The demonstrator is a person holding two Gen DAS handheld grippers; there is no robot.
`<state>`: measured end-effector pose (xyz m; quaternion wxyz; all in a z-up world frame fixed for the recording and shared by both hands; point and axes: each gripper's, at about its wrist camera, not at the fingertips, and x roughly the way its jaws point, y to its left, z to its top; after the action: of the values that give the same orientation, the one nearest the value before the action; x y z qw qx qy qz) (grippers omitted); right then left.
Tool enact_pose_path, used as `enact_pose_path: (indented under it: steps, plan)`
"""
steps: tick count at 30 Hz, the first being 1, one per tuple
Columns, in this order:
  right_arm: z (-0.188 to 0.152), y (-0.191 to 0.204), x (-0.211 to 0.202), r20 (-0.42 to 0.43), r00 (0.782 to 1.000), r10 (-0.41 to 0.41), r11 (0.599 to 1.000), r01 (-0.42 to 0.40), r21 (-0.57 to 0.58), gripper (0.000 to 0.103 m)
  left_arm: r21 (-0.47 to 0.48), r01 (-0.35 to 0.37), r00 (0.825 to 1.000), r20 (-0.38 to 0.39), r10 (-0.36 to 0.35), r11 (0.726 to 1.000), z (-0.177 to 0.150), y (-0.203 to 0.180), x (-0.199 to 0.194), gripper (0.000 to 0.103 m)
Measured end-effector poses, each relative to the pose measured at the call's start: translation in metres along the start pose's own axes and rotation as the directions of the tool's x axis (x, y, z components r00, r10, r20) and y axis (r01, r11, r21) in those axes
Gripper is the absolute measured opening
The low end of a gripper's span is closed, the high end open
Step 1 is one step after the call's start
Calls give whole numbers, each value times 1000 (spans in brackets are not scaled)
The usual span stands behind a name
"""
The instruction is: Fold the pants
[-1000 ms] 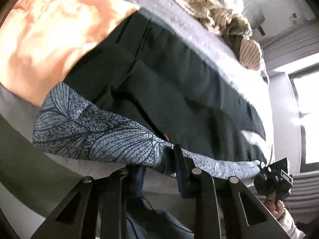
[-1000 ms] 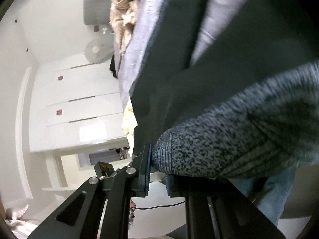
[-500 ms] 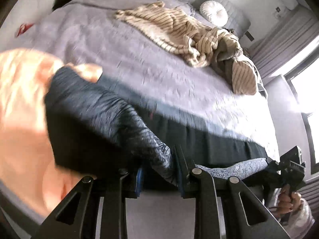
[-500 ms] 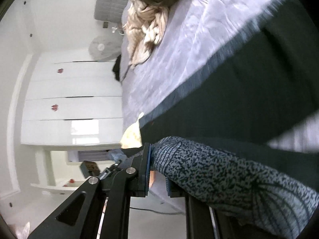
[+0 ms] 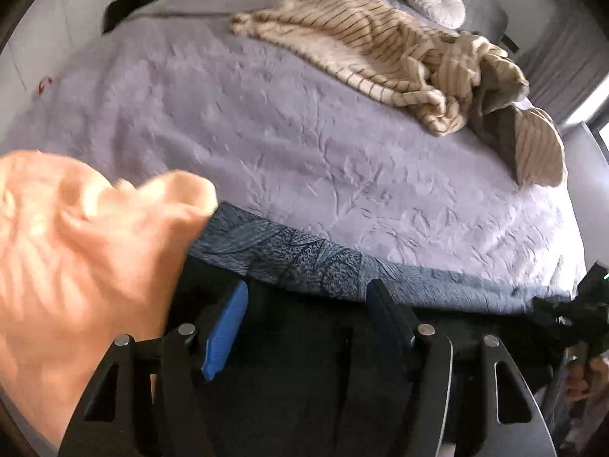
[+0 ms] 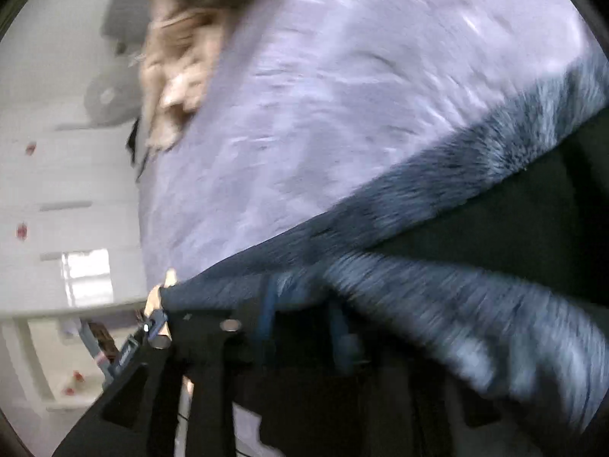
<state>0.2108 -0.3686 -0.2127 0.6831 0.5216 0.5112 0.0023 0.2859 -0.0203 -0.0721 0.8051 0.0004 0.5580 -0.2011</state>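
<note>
The dark pants with a grey-blue leaf-patterned band (image 5: 304, 262) lie along the near edge of the lilac quilted bed (image 5: 304, 152). The left gripper (image 5: 304, 312) has just been opening; its jaws stand apart, nothing pressed between. The right gripper (image 6: 300, 323) has been opening too, patterned band just before it, blurred.

Right tool (image 6: 304, 327) opening over blurred pants (image 6: 437, 190) on bedspread (image 6: 342, 95).
</note>
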Motion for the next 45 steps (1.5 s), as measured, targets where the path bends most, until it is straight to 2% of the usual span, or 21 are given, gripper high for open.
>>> enact_pose_path:
  steps: [3,5,8,9,11,12,16,18,20,21,23,24,27,30,31,33,34,35,39,42,45]
  plan:
    - [-22,44,-12,-26,996,82,986,-85,-146,37,75,35,999,-24,-33,997,-6,-16,-8,66]
    - [-31,64,4,-89,994,58,974,-76,-211,37,119,59,997,-51,-53,991,-12,-34,2,66]
    - [-28,78,50,-140,987,-74,955,29,-297,37,147,62,993,-108,-46,987,-19,-64,35,67]
    - [-23,77,65,-140,985,-105,952,59,-299,37,159,30,994,-108,-13,987,-20,-71,44,72]
    - [-8,76,80,-83,980,-179,938,145,-315,32,206,-42,995,-78,60,978,-19,-84,58,72]
    - [-1,76,79,-38,982,-185,937,165,-309,32,206,-51,995,-73,67,977,-16,-86,61,72]
    - [22,61,26,161,974,-162,969,188,-163,38,155,-52,994,-88,66,987,-2,-82,61,72]
    - [29,48,-3,188,971,-149,976,174,-127,40,194,-61,993,-87,79,979,-3,-88,56,72]
    - [18,34,-40,182,973,-144,977,169,-128,43,252,-37,994,-94,63,967,-10,-100,47,72]
    - [10,31,-55,185,970,-155,975,180,-129,45,278,-15,994,-103,46,960,-15,-110,43,72]
    - [-12,12,-98,206,962,-180,972,206,-114,58,326,58,991,-135,-14,944,-30,-138,33,72]
    - [-23,0,-116,216,958,-188,973,212,-91,58,341,95,987,-154,-44,935,-37,-152,30,72]
    - [-61,-55,-170,214,957,-194,981,192,31,59,374,252,952,-263,-159,892,-69,-212,27,72]
    - [-105,-111,-207,196,960,-199,975,175,135,59,398,394,893,-377,-244,828,-114,-280,28,72]
    - [-123,-132,-219,179,962,-207,970,178,168,59,407,420,880,-401,-255,811,-125,-298,27,72]
    - [-149,-161,-232,151,961,-230,957,195,216,59,428,437,871,-421,-254,791,-152,-334,28,83]
    - [-161,-175,-238,139,962,-234,951,197,239,59,420,464,855,-444,-270,780,-165,-351,30,83]
    - [-172,-189,-242,132,964,-229,946,189,262,59,416,470,847,-461,-264,779,-173,-362,33,83]
    - [-199,-232,-240,85,976,-198,926,158,342,59,394,515,794,-554,-251,761,-199,-401,44,83]
    - [-209,-249,-235,95,989,-110,927,68,369,59,409,527,779,-583,-231,745,-215,-424,48,83]
    - [-205,-253,-227,134,991,11,932,-59,357,59,372,529,762,-604,-234,763,-222,-434,59,83]
